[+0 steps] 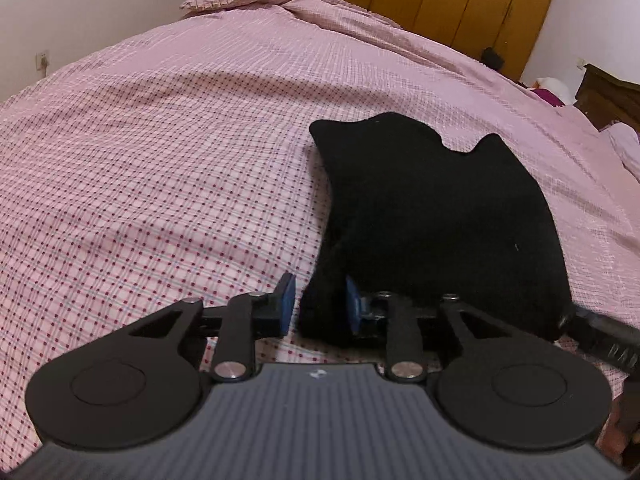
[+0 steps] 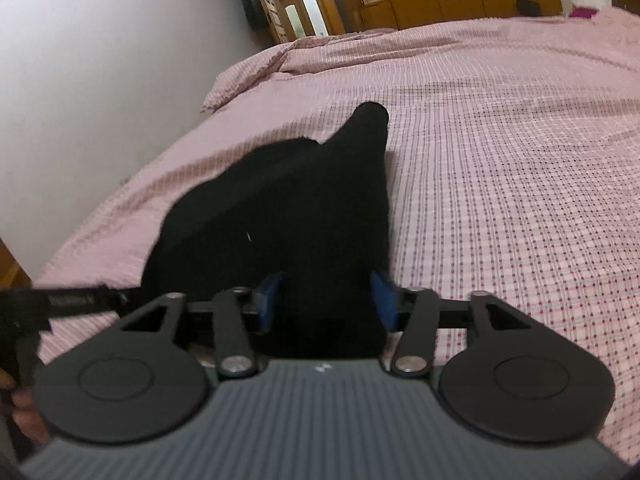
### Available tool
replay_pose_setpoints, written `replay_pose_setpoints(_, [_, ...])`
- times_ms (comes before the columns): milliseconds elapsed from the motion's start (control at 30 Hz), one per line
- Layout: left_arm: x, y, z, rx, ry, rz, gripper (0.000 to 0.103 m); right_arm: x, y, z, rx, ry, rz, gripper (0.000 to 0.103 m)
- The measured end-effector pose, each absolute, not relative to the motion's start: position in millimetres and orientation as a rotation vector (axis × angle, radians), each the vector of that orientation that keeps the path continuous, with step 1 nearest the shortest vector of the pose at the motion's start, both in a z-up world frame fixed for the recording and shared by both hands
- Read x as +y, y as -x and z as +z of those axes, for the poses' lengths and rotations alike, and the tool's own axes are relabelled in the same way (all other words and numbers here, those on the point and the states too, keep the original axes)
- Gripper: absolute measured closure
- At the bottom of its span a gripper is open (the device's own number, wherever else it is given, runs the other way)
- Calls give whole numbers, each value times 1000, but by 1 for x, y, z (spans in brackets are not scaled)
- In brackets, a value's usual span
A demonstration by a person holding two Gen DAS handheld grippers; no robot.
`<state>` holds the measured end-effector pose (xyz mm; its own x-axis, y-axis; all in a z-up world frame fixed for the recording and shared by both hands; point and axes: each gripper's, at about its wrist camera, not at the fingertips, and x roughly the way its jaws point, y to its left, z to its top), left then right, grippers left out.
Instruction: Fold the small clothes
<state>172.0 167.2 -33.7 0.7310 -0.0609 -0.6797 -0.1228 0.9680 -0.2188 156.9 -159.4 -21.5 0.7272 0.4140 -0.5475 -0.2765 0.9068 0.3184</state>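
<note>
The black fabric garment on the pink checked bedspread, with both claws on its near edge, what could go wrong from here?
1. The left claw has only a bunched corner of the black fabric garment between its blue pads, with a gap showing, so the cloth may slip out on lifting.
2. The right claw straddles a thick wad with its jaws wide, so it may close on several layers and fold unevenly.
3. Either claw might pinch the pink checked bedspread beneath.

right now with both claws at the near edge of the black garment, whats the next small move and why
Probably close both claws. The left claw and right claw each straddle a near corner of the black garment, blue pads apart, cloth between them but seemingly unpinched, lying on the bedspread.
</note>
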Motion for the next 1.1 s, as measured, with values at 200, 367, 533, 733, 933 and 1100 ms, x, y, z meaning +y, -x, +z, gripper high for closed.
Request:
replay_pose_setpoints(200, [171, -166, -27, 752, 284, 69, 46, -167, -157, -21, 675, -283, 388, 39])
replay_pose_setpoints(367, [177, -161, -20, 777, 356, 73, 38, -171, -152, -21, 661, -323, 369, 36])
replay_pose_setpoints(533, [174, -156, -10, 764, 337, 87, 34, -174, -137, -25, 650, -318, 375, 33])
replay_pose_setpoints(733, [171, -153, 5, 748, 336, 84, 30, -180, -126, -24, 662, -323, 382, 28])
replay_pose_setpoints(933, [173, -155, 14, 741, 358, 71, 29, -195, -118, -12, 599, -368, 333, 28])
replay_pose_setpoints(1100, [174, -165, 17, 751, 373, 51, 22, -208, -125, 3, 543, -407, 322, 28])
